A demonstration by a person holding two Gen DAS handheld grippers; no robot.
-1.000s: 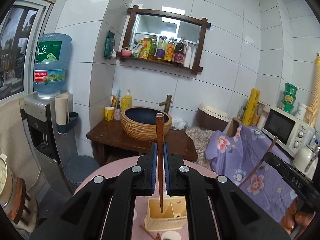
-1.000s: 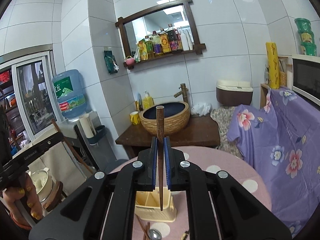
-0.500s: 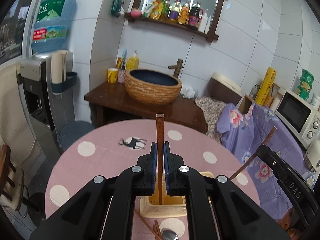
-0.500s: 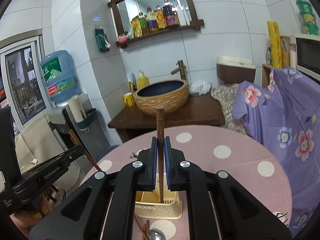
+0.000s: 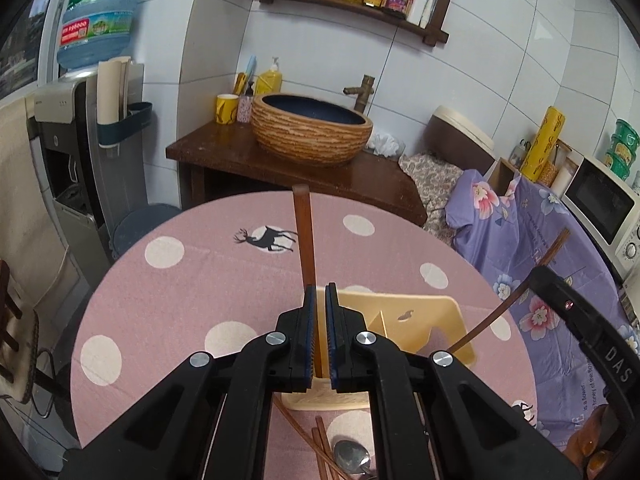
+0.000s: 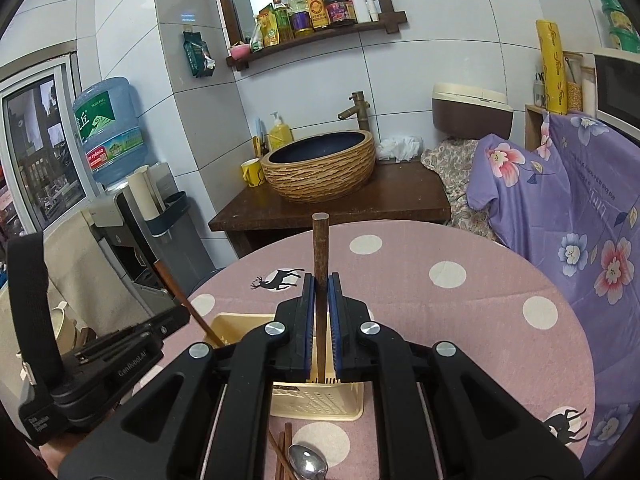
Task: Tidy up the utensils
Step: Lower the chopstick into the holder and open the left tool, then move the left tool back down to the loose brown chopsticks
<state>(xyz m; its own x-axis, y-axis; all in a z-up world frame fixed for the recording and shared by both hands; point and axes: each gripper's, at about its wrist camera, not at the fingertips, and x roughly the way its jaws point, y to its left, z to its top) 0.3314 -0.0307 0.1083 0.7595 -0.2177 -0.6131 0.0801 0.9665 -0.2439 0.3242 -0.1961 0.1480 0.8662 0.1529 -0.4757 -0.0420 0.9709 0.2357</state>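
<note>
Both grippers are pointed down toward the cream utensil basket (image 5: 416, 320) on the pink bench (image 5: 168, 304). The left gripper (image 5: 319, 300) is closed on one upright brown chopstick (image 5: 305, 240), its lower end inside the basket. The right gripper (image 6: 321, 284) is closed on a second chopstick (image 6: 321, 248) in the same way. Two more chopsticks (image 6: 282, 456) and one spoon (image 6: 308, 462) are lying before the basket.

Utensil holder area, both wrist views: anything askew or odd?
Nothing damaged or spilled. Loose chopsticks and a spoon lie on the pink table in front of the yellow holder, not yet sorted. Each gripper, left and right, clamps one chopstick upright above it.
</note>
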